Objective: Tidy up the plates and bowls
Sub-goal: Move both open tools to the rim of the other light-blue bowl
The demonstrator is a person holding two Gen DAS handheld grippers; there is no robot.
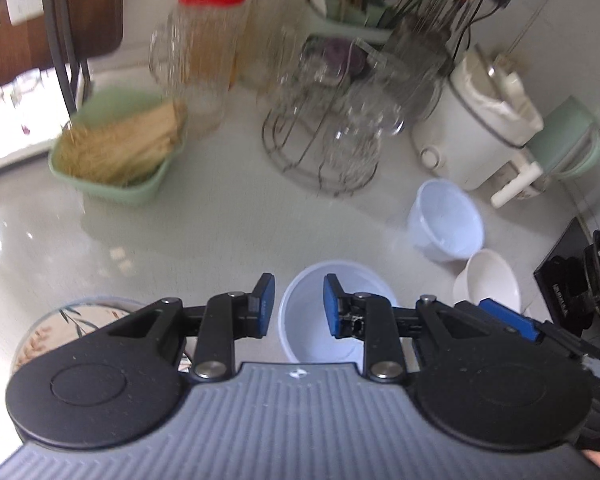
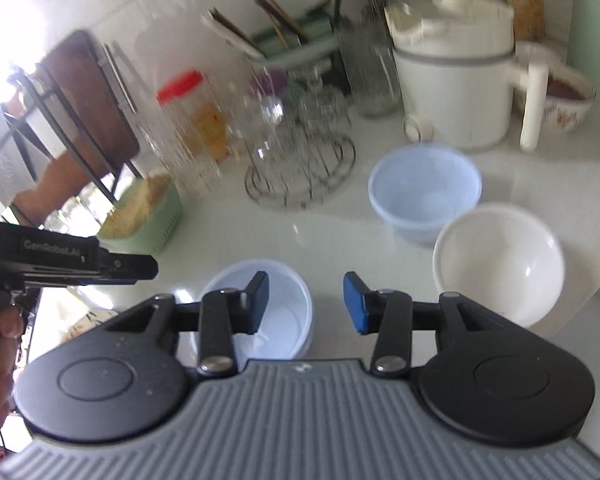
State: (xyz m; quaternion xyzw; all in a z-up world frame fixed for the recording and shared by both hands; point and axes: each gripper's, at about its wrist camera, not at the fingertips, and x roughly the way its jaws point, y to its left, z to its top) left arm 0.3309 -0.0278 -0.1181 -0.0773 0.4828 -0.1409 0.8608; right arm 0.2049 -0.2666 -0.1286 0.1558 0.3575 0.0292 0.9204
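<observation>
Not far along, I judge: three bowls sit loose, nothing nested. Landmark is the white cooker (image 2: 456,92). Just in front of it stands the pale blue bowl (image 2: 424,192), nearer me and rightward the white bowl (image 2: 500,264), nearer and leftward the second blue bowl (image 2: 260,308), under my grippers. A patterned plate (image 1: 60,328) lies far left of that. My left gripper (image 1: 299,306) and right gripper (image 2: 306,302) both hang parted, gripping nothing. Surface: glossy white counter (image 2: 332,236), tiled wall behind; glass rack (image 2: 300,160) left of the cooker.
</observation>
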